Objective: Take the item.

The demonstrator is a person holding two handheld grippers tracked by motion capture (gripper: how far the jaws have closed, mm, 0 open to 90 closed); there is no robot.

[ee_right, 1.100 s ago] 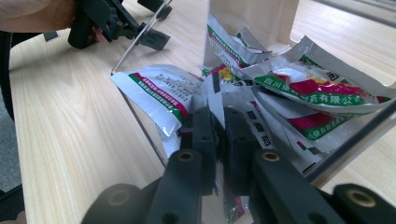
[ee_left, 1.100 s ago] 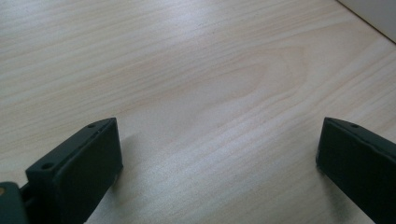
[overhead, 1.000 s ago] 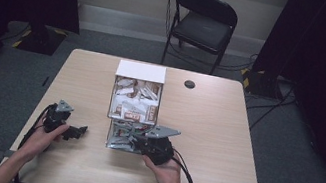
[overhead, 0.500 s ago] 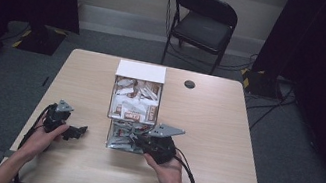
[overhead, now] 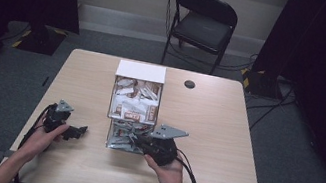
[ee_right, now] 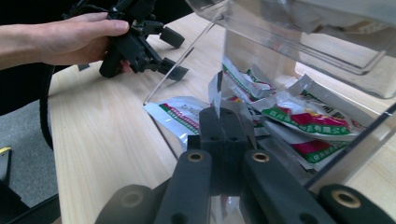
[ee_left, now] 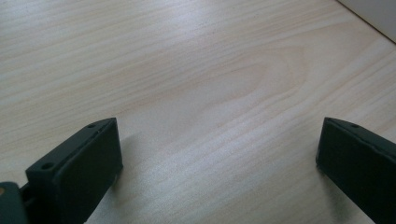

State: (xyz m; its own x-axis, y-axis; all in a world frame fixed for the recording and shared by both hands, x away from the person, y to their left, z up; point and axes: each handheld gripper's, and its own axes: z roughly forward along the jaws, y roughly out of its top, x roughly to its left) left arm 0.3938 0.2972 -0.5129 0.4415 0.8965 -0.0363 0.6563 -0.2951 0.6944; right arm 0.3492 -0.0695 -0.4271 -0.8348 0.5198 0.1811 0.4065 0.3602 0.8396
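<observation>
right gripper [ee_right: 224, 116] clamped on a silver packet [ee_right: 215, 91], standing on edge pointing up; left gripper [ee_left: 219, 154] jaws wide apart over the table [ee_left: 196, 70]

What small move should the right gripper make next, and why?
Probably draw the right gripper back out of the clear acrylic dispenser. Its jaws are shut on the edge of a silver sachet at the lower opening, so the grasp looks made. The left gripper rests open over bare table, away from the path.
</observation>
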